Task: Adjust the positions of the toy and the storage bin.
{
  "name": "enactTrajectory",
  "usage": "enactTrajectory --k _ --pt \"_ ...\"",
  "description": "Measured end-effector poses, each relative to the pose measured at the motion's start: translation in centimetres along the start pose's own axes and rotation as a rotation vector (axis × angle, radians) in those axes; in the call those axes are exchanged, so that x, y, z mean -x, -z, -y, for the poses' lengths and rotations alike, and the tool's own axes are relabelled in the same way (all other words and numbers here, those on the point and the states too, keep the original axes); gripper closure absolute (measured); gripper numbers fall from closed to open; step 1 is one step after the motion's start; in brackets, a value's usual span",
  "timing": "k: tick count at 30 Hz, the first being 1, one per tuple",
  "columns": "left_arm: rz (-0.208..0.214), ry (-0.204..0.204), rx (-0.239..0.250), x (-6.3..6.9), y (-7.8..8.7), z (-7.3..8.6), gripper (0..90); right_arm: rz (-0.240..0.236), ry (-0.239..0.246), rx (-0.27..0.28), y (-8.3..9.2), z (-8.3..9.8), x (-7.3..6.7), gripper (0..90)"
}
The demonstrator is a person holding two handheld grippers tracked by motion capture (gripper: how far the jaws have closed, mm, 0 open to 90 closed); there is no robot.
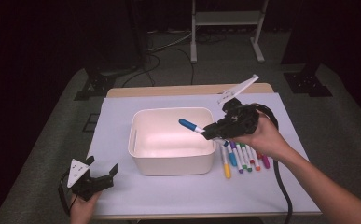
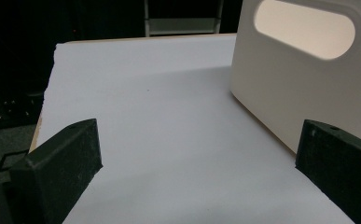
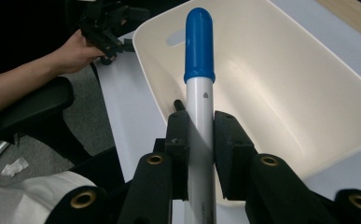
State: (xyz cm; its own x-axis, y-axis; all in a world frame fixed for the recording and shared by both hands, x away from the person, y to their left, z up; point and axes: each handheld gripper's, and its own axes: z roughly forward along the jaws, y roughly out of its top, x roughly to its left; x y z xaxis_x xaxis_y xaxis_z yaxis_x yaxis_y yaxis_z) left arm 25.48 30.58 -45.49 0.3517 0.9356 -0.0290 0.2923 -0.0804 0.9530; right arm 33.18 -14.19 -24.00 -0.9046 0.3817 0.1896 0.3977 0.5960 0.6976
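My right gripper (image 1: 209, 132) is shut on a blue-capped white marker (image 1: 190, 125) and holds it over the right rim of the white bin (image 1: 136, 140), cap pointing into the bin. Seen from the right gripper view, the marker (image 3: 200, 93) is clamped between both pads and reaches over the empty bin (image 3: 308, 116). My left gripper (image 1: 104, 169) rests open near the table's front left corner. Its jaws stand wide apart over the white sheet in the left gripper view, with the bin's handle wall (image 2: 304, 70) ahead to the right.
Several coloured markers (image 1: 241, 158) lie in a row on the white sheet, right of the bin and under my right hand. A black cable (image 1: 281, 182) trails from the right gripper toward the front edge. Beyond the table stands a white rack (image 1: 227, 23).
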Motion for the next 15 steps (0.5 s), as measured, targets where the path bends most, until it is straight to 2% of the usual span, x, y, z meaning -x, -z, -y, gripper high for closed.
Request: enactTrajectory --k 11,15 --pt "0.001 0.0 -0.001 0.0 0.0 0.0 0.0 -0.061 0.058 -0.075 -4.1 -2.6 -0.2 75.8" --pt "0.002 0.0 0.0 0.0 0.0 0.0 0.0 -0.102 0.066 -0.104 -5.7 -3.0 -0.1 75.8"
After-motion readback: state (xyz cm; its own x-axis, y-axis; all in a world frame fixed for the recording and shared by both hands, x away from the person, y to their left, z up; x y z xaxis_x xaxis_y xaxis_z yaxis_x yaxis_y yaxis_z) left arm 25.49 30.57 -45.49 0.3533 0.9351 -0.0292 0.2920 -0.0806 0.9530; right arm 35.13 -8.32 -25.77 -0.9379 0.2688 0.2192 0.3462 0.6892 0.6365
